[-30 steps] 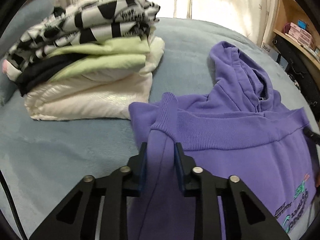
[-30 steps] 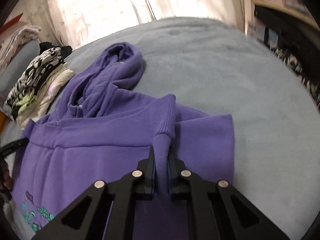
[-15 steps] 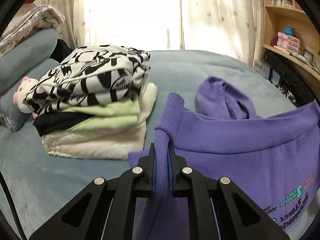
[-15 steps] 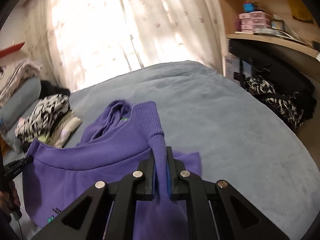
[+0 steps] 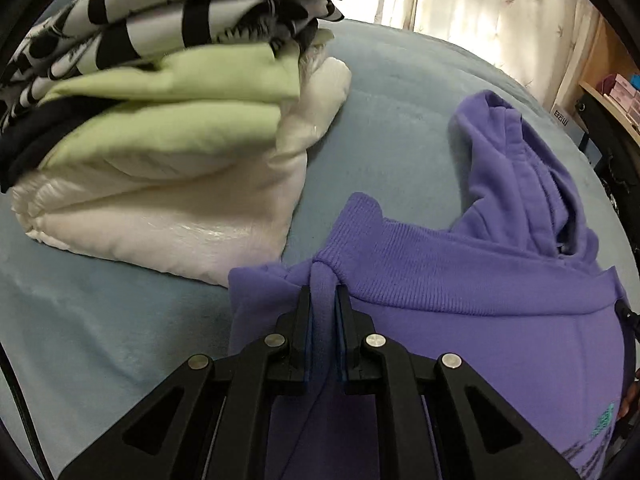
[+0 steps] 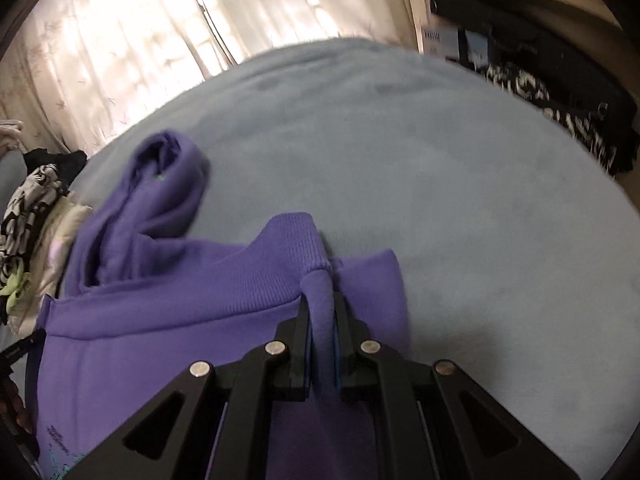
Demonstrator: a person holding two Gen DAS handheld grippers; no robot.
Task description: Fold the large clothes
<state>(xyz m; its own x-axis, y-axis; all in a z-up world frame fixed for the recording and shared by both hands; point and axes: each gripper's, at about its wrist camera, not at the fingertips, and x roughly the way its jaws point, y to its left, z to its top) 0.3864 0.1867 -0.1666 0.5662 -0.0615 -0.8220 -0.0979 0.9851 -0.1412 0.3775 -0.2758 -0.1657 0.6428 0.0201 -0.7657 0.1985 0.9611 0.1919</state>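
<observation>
Hoodie [image 5: 460, 344], purple: lies on the blue blanket [image 5: 100, 340], ribbed hem pinched by both your tongs, left gripper [image 5: 323, 312] and right gripper [image 6: 322, 312] clamped tight. Farther left: stack of folded clothes [image 5: 180, 120]. Farthest: curtain [image 6: 120, 60].

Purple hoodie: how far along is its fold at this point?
Done: a stack of folded clothes sits beside it. In hand: left gripper and right gripper each pinch the purple hoodie at its ribbed hem, brought over the body. Left: hood still sticks out.
</observation>
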